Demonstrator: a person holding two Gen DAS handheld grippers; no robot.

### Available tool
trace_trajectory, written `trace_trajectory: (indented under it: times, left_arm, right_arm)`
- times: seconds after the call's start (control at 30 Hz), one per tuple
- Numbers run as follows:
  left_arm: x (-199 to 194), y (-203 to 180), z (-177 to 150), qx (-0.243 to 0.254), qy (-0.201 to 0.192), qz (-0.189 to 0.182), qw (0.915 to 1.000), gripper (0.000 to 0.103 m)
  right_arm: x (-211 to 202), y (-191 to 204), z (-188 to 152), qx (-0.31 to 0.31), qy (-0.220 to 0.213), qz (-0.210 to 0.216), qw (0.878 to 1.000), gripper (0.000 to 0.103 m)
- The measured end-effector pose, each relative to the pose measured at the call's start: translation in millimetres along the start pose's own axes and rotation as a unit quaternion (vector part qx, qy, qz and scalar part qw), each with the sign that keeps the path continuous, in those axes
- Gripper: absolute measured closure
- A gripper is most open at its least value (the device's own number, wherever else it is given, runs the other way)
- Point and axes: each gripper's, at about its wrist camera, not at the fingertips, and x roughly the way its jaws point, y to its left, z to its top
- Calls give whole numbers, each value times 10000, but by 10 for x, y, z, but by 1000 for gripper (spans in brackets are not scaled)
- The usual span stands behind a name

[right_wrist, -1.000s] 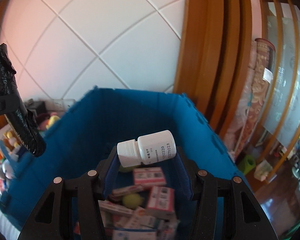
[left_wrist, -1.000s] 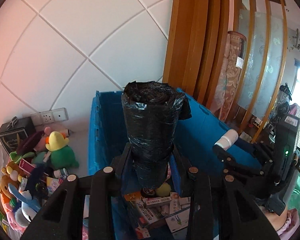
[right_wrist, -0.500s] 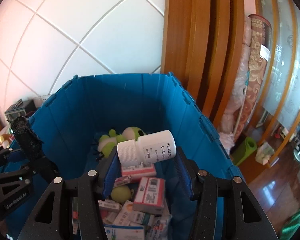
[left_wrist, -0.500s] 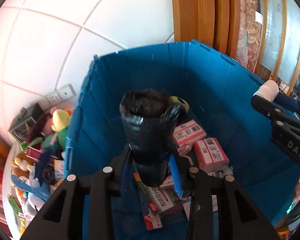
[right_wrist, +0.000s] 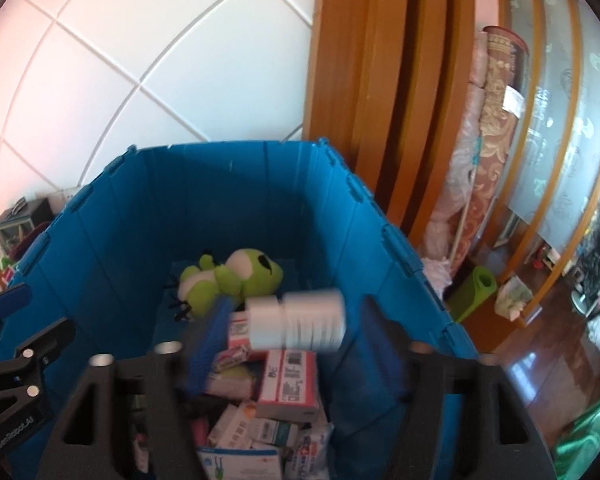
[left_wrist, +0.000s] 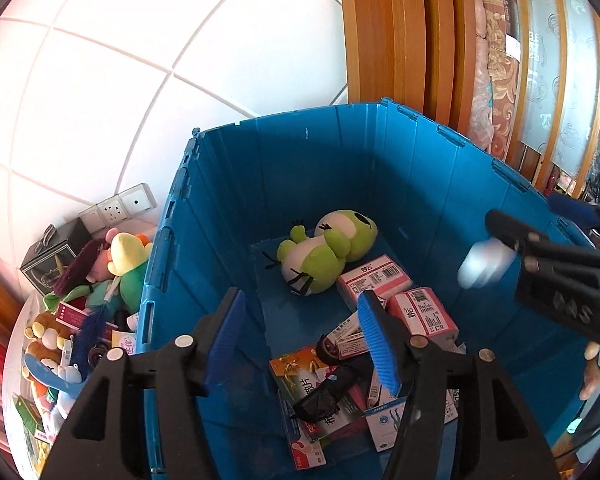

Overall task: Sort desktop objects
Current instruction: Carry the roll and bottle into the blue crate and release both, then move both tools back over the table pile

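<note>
My left gripper [left_wrist: 300, 298] hangs over the blue crate [left_wrist: 340, 168], its jaws opening with nothing between them. The black roll of bags [left_wrist: 320, 398] lies below on the medicine boxes [left_wrist: 424, 312], partly hidden by my right finger. My right gripper [right_wrist: 294, 308] is also over the crate [right_wrist: 220, 200], jaws opening. The white bottle [right_wrist: 296, 320] is a blur between its fingers, clear of both pads. From the left wrist view the bottle [left_wrist: 484, 264] shows just under the right gripper [left_wrist: 520, 208]. A green plush frog [left_wrist: 324, 256] lies at the crate's far end.
Plush toys and small packets [left_wrist: 112, 272] are heaped on the table left of the crate, by a black box [left_wrist: 52, 264] and wall sockets [left_wrist: 120, 208]. A wooden door frame [right_wrist: 380, 80] rises behind. A person's hand [left_wrist: 596, 376] holds the right gripper.
Both grippers came over the crate and tipped down, then opened. The black roll dropped from the left jaws onto the boxes. The bottle has come loose from the right jaws.
</note>
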Motion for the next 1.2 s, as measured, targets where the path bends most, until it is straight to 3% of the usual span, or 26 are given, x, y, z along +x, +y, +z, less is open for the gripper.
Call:
trace_trajectory:
  times: [0.03,0.07,0.57,0.8,1.0,1.2]
  left_arm:
    - [-3,0,-2,-6,-7,1,10000,45]
    - [-7,1,-5,-12,-22,7,10000,45]
    - [-72,5,-24,-12,-236,35,9997,45]
    - [-301,38,-90,-66,-904,280,9955,45]
    - [-580,139,-264,-143,-1176,-56,9929,37]
    - [-1068,410,-471,-302,-1690,21,9851,35]
  right_arm:
    - [-12,8,5,-36,-30,59,10000,3]
    - [-29,18,5,-75,-73,98,9999,0]
    - [-201,149,-42,-356,-768,-599,9946,0]
    - [-316,129,-90,-236,-1196,-900,9885,0]
    - [-362,179,-119,-323,-1438,-1180,9820,0]
    - [-363,282,-148,-548,-1528,-1480,9756,0]
